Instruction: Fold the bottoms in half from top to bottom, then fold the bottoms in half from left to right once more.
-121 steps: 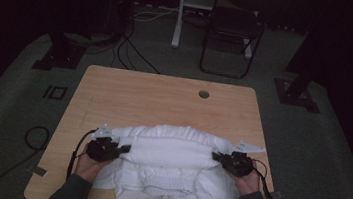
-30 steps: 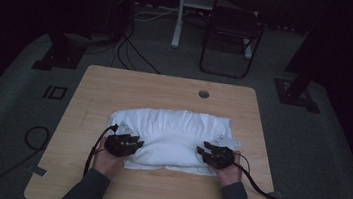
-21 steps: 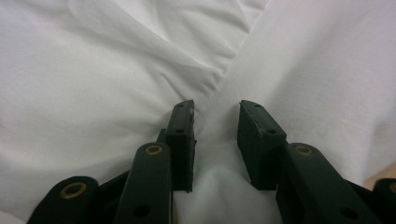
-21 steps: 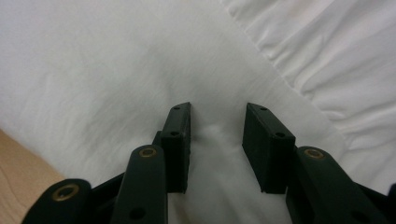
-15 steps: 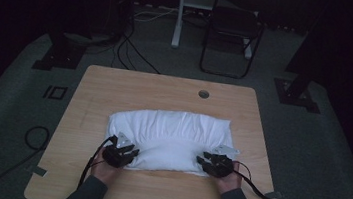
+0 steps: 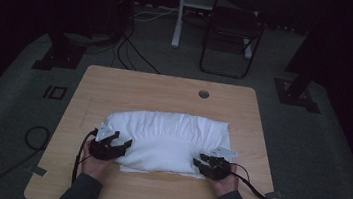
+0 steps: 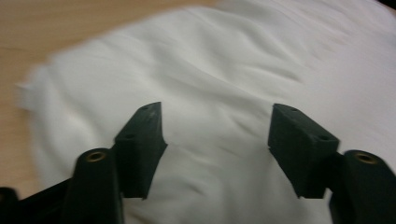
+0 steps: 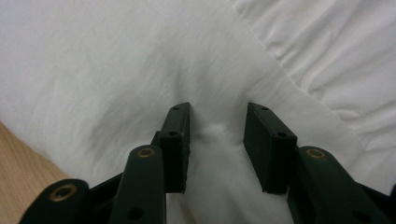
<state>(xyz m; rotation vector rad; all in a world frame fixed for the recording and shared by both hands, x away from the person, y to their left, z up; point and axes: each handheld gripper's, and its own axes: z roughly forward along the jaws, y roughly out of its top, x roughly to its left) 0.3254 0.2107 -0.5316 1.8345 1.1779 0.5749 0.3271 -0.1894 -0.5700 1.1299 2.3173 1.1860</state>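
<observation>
High view puts the folded white cloth bundle (image 6: 167, 141), soft and creased, mid-way across my pale wooden surface (image 6: 165, 90). My left gripper (image 6: 118, 146) sits at its near left corner; its jaws have just been opening and stand wide, cloth lying slack beneath them. My right gripper (image 6: 202, 164) sits at the near right corner, jaws narrow, pinching a raised fold of fabric between the flat black pads.

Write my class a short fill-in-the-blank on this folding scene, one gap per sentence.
1. The folded white cloth lies on a ____ table.
2. The left tool has its jaws ____, clear of the cloth.
3. The right tool pinches a fold of the ____.
4. The round hole lies ____ the cloth.

Missing words: wooden; open; cloth; beyond
</observation>
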